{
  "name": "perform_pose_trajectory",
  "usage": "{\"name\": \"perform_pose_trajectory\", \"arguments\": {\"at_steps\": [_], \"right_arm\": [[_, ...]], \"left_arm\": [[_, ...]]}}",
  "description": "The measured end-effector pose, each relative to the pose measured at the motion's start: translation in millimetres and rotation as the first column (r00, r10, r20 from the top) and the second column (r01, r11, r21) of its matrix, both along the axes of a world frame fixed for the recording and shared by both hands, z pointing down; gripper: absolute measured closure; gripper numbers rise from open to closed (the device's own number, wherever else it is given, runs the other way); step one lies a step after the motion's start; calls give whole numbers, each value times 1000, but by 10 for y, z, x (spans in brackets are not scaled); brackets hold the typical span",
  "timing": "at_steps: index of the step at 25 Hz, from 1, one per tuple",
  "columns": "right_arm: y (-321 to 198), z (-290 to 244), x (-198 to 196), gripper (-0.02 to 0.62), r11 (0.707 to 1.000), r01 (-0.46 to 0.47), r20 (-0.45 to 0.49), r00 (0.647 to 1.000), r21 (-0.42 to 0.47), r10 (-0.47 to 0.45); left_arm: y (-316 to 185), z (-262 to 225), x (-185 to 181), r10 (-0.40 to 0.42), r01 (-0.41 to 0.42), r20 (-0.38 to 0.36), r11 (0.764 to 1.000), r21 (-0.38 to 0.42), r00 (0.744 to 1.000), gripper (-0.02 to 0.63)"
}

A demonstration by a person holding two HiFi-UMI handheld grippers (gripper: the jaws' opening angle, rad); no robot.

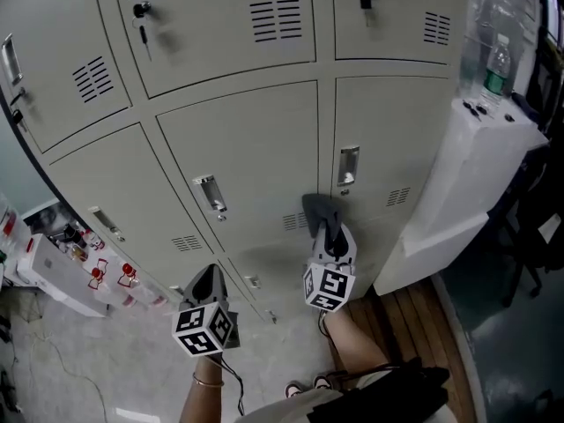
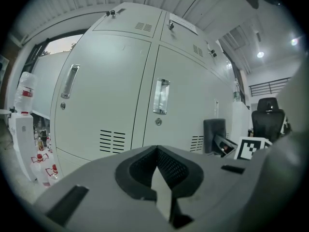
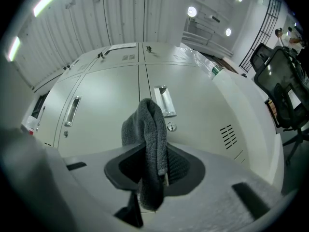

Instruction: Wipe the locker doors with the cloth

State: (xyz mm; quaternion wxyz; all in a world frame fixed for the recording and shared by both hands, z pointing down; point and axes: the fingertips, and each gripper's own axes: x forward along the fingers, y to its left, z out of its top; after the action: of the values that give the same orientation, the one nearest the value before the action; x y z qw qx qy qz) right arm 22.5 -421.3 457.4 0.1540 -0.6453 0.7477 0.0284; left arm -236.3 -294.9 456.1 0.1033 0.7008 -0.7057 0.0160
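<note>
Right gripper [image 3: 153,166] has its 2 jaws clamped on a dark grey fleecy cloth [image 3: 147,134], whose folded top stands up past the jaw tips in front of the pale grey metal locker doors [image 1: 242,148]. Left gripper [image 2: 157,153], to its left and back from the doors, has its jaws closed together on nothing. From the head view the cloth covers the right jaw tips, and whether it touches the door beside the slotted vent [image 1: 295,221] cannot be told.
</note>
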Motion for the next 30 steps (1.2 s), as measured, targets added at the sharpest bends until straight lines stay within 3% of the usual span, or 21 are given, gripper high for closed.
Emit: {"name": "perform_pose_trajectory", "arguments": {"at_steps": [30], "right_arm": [[-363,56,1046,515,987,-159,43,986,-37,160]], "left_arm": [[-427,-7,432,51,-51,-23,999,19,998,603]]}}
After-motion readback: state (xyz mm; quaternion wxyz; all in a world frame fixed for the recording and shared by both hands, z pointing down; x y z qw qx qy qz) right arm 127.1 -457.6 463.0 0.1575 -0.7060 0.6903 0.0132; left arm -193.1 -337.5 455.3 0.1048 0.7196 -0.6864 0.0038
